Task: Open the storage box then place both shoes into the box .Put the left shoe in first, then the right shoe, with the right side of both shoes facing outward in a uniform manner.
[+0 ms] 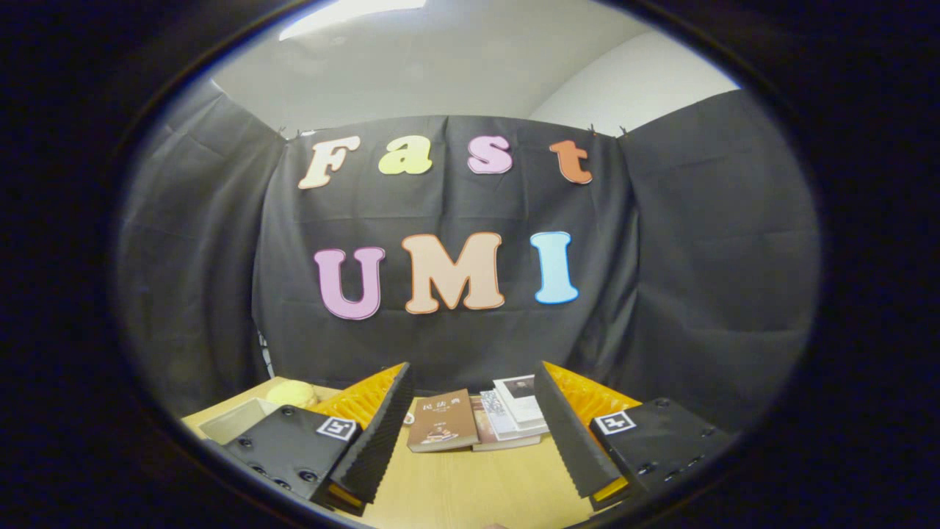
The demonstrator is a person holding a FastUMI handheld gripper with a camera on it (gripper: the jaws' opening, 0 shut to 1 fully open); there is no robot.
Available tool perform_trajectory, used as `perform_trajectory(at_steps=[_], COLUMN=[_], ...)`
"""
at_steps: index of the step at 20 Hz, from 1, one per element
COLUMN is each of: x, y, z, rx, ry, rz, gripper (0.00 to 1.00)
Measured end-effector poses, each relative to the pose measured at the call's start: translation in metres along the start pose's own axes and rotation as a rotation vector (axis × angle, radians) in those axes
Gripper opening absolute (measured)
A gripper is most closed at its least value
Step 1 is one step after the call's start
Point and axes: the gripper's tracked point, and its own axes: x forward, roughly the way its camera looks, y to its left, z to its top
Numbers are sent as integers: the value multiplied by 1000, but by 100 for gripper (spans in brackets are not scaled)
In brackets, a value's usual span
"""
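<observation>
My gripper (470,382) is open, its two fingers spread wide above a light wooden table (470,485) with nothing between them. It is held level, looking toward the back of the booth. Beyond the fingertips (393,400), on the table, lie a few books. No shoe or storage box can be made out here.
A brown book (443,420) lies just ahead between the fingers, with several paler books (514,411) fanned to its right. Past the left finger sit a yellowish rounded thing (292,394) and a pale flat tray-like object (235,420). The black cloth wall stands close behind the table.
</observation>
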Motion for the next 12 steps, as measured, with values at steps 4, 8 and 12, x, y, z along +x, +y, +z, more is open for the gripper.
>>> perform_trajectory(at_steps=[4, 8, 12], x=[-1, -2, -4], y=[-2, -5, -7], z=[-5, -7, -4], rx=[-10, -9, -6], ry=[-2, -11, -15], rz=[-7, -11, -18], gripper=[100, 100, 100])
